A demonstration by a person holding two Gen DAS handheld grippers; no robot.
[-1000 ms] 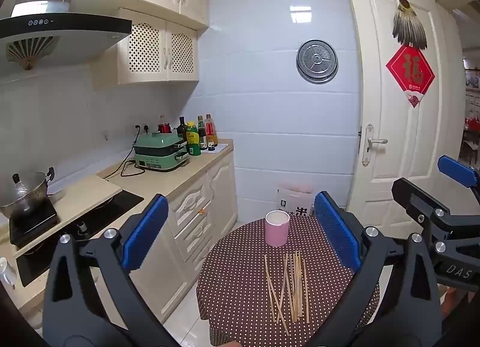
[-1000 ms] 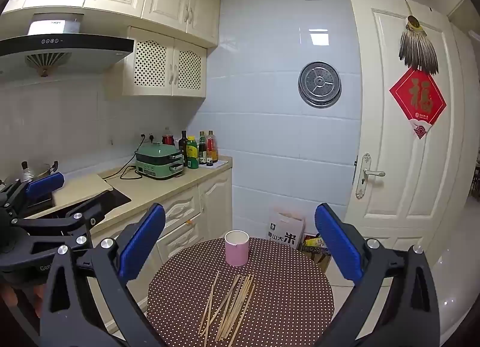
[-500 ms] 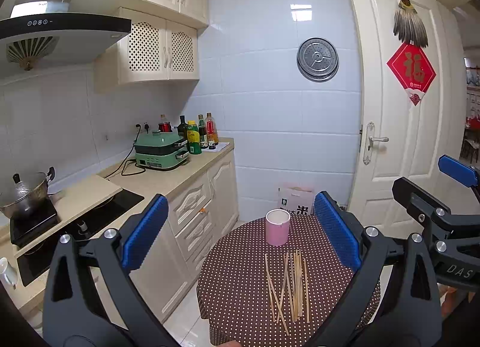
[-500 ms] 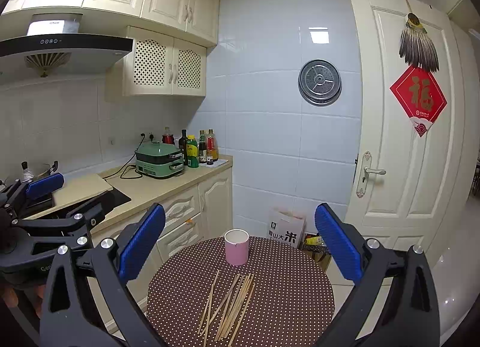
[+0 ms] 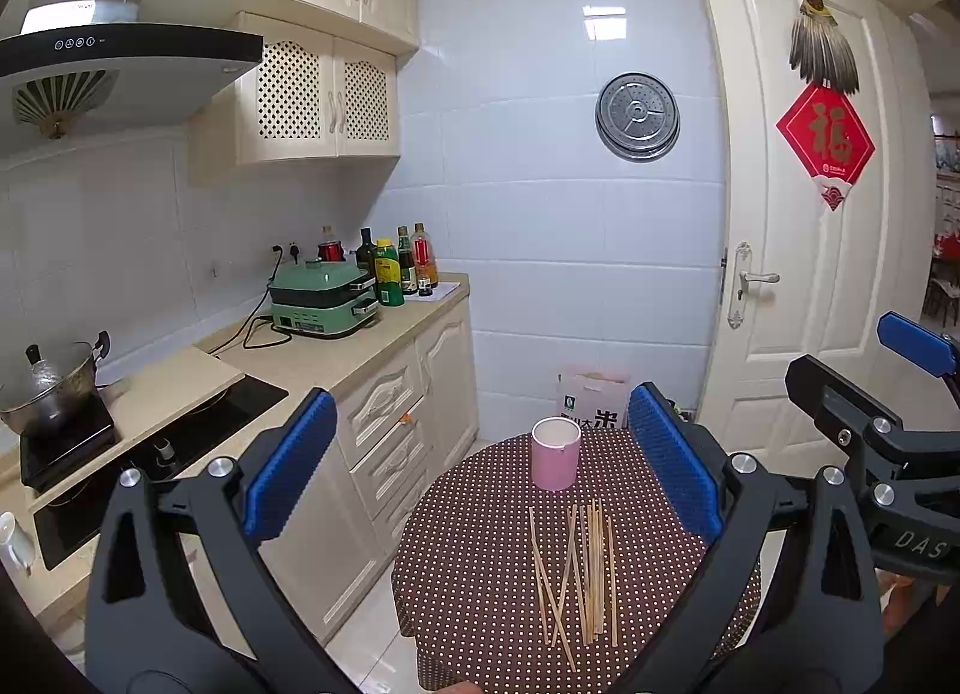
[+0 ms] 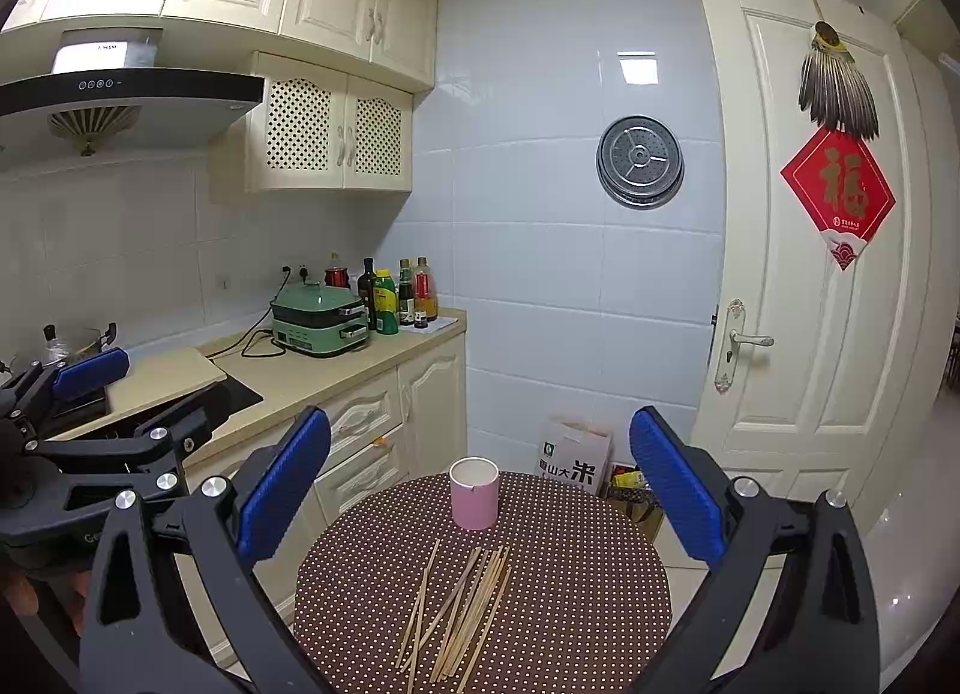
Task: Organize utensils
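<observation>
Chopsticks [image 6: 462, 613] on table — below the right gripper's [image 6: 477, 481] wide-spread jaws

Both wrist views overlook the table [image 5: 480, 544] from afar.

The red door hanging [image 6: 838, 191] bears "福", the floor box [image 6: 575, 457] "山大米", the right claw [image 5: 918, 542] "DAS".

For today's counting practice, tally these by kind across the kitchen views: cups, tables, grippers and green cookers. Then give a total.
Cups: 1
Tables: 1
Grippers: 2, the left gripper and the right gripper
Green cookers: 1
Total: 5
</observation>
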